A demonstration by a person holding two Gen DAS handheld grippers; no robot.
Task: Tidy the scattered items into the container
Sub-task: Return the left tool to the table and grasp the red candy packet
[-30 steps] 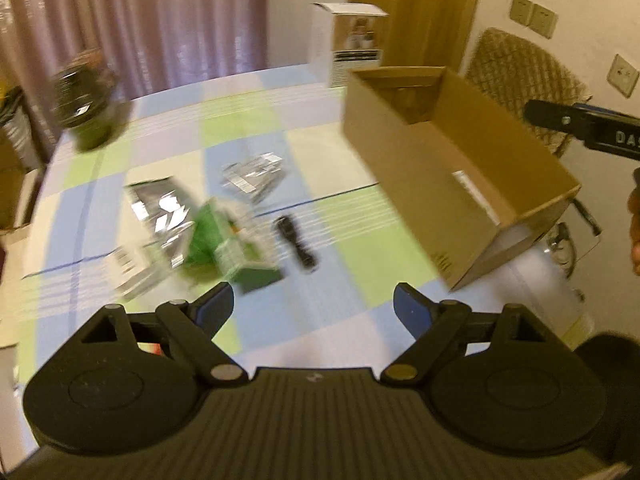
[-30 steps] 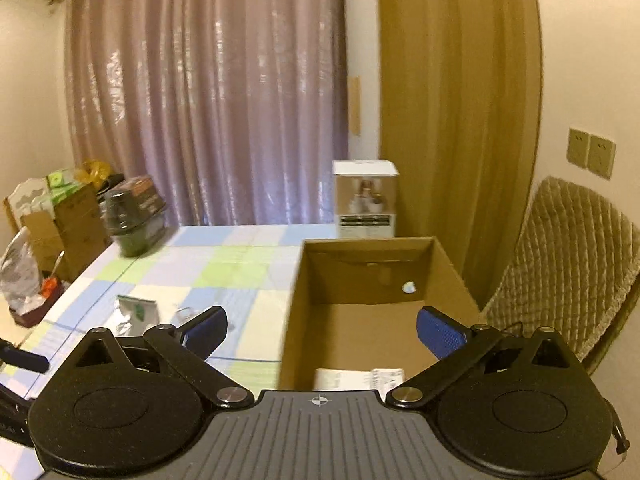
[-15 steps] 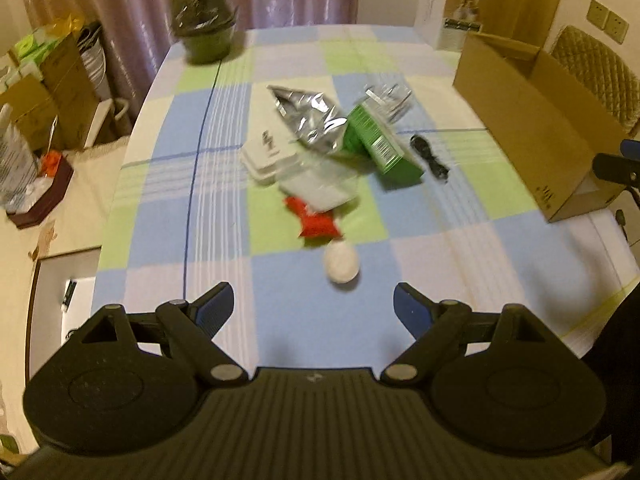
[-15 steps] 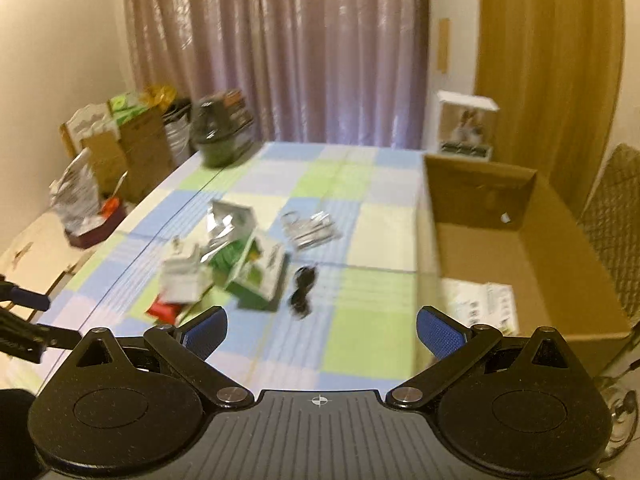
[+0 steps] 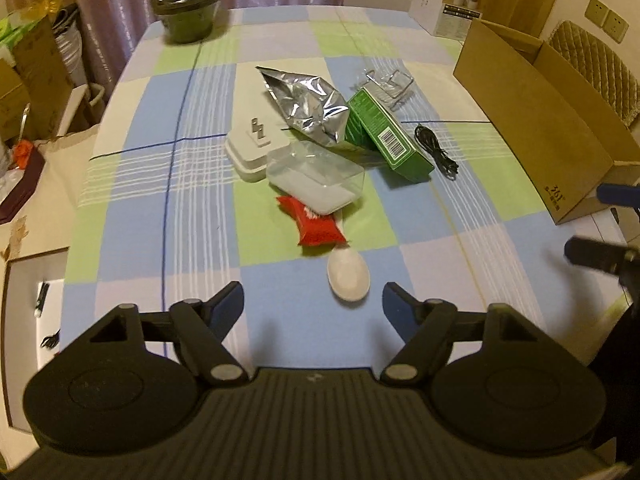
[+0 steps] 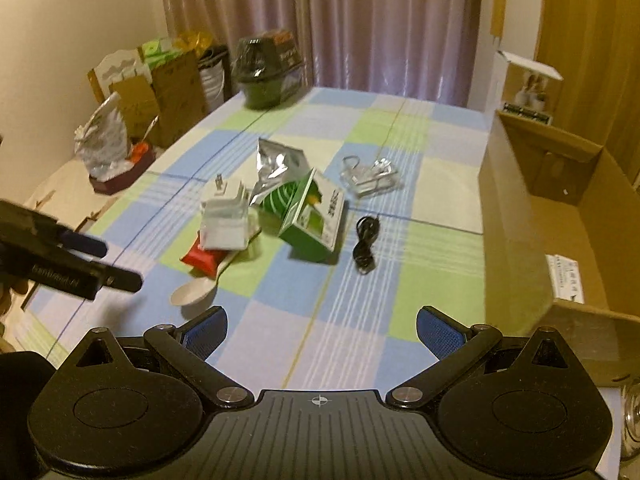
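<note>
Scattered items lie mid-table: a silver foil bag [image 5: 308, 104], a green box [image 5: 386, 136], a white adapter box [image 5: 256, 148], a clear plastic tub [image 5: 316, 176], a red packet [image 5: 316, 226], a white spoon [image 5: 348, 274], a black cable [image 5: 436, 150] and wire clips [image 5: 390, 82]. The open cardboard box [image 5: 532, 112] stands at the right table edge; it also shows in the right wrist view [image 6: 560, 216], with a paper inside. My left gripper [image 5: 314, 304] is open and empty, just short of the spoon. My right gripper [image 6: 320, 330] is open and empty above the table's near edge.
A dark wrapped bowl [image 5: 186, 4] sits at the far left corner of the checked tablecloth [image 5: 160, 208]. A white carton [image 5: 448, 0] stands at the far right. Boxes and bags crowd the floor on the left [image 6: 140, 100]. A chair [image 5: 592, 64] is behind the cardboard box.
Both grippers swung from facing the cardboard box to facing the scattered items, then came closer to the table. Both stayed open. The items did not move.
</note>
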